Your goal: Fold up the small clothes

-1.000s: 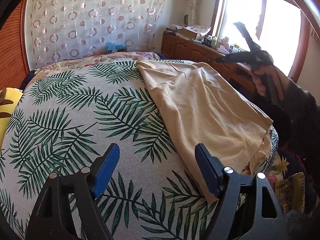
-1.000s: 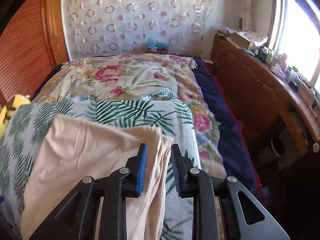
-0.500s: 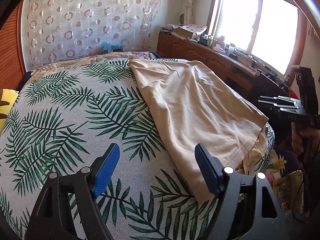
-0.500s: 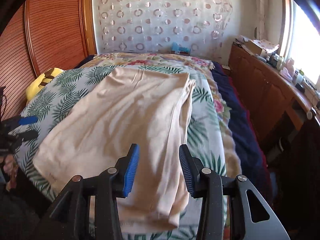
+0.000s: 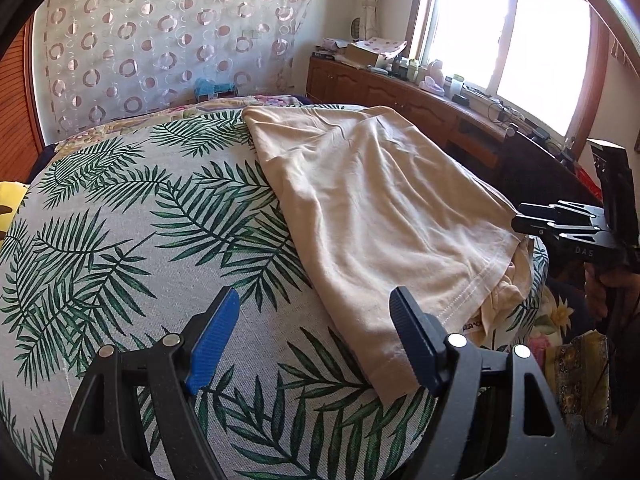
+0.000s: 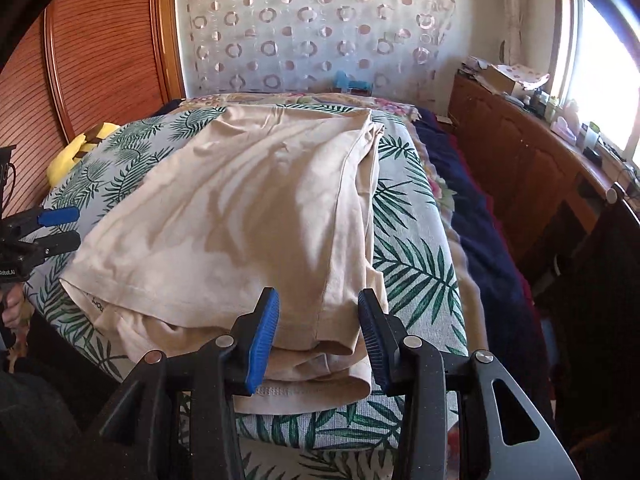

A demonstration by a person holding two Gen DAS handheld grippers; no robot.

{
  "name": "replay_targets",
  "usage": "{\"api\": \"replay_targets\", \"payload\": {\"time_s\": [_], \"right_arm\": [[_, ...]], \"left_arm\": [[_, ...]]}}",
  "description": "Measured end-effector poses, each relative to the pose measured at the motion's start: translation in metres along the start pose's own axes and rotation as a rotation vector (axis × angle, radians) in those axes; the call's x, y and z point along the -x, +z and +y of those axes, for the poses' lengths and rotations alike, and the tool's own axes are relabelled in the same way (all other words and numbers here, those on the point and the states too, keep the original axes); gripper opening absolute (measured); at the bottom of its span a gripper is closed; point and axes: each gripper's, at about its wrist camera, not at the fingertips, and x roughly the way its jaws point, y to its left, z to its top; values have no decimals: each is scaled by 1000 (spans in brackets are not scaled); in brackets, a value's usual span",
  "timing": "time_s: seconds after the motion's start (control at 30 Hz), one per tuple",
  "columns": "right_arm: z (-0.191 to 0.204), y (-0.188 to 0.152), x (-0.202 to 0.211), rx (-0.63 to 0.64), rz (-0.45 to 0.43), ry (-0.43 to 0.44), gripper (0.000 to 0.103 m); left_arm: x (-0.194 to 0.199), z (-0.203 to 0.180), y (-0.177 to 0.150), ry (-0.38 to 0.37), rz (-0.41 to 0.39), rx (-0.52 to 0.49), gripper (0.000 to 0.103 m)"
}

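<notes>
A beige garment [image 5: 376,208] lies folded lengthwise on the palm-leaf bedspread [image 5: 132,240]; it also shows in the right wrist view [image 6: 256,216]. My left gripper [image 5: 316,336] is open and empty, low over the bedspread, its right pad beside the garment's near left corner. My right gripper [image 6: 318,338] is open and empty, its jaws on either side of the garment's near hem. It appears at the right of the left wrist view [image 5: 560,224], and the left gripper appears at the left of the right wrist view [image 6: 48,228].
A wooden cabinet [image 6: 520,160] with clutter runs under the window on the right. A dark blue blanket [image 6: 472,216] lies beside the bedspread. A yellow plush toy [image 6: 80,148] sits at the left by the wooden headboard [image 6: 100,48]. A patterned curtain [image 5: 160,40] hangs behind.
My right gripper let go of the garment's far edge, opened, and drew back to the near hem. My left gripper stayed open and shifted only slightly.
</notes>
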Motion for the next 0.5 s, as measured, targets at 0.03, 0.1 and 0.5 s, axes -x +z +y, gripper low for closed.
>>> {"api": "replay_targets", "payload": {"time_s": [0.03, 0.1, 0.5], "right_arm": [[0, 0, 0, -1, 1, 2, 43], [1, -2, -2, 3, 4, 4, 34], [3, -6, 25, 37, -39, 18, 4]], "left_arm": [[0, -1, 0, -1, 0, -2, 78], [-1, -3, 0, -1, 1, -7, 78], [0, -6, -2, -15, 5, -11, 78]]}}
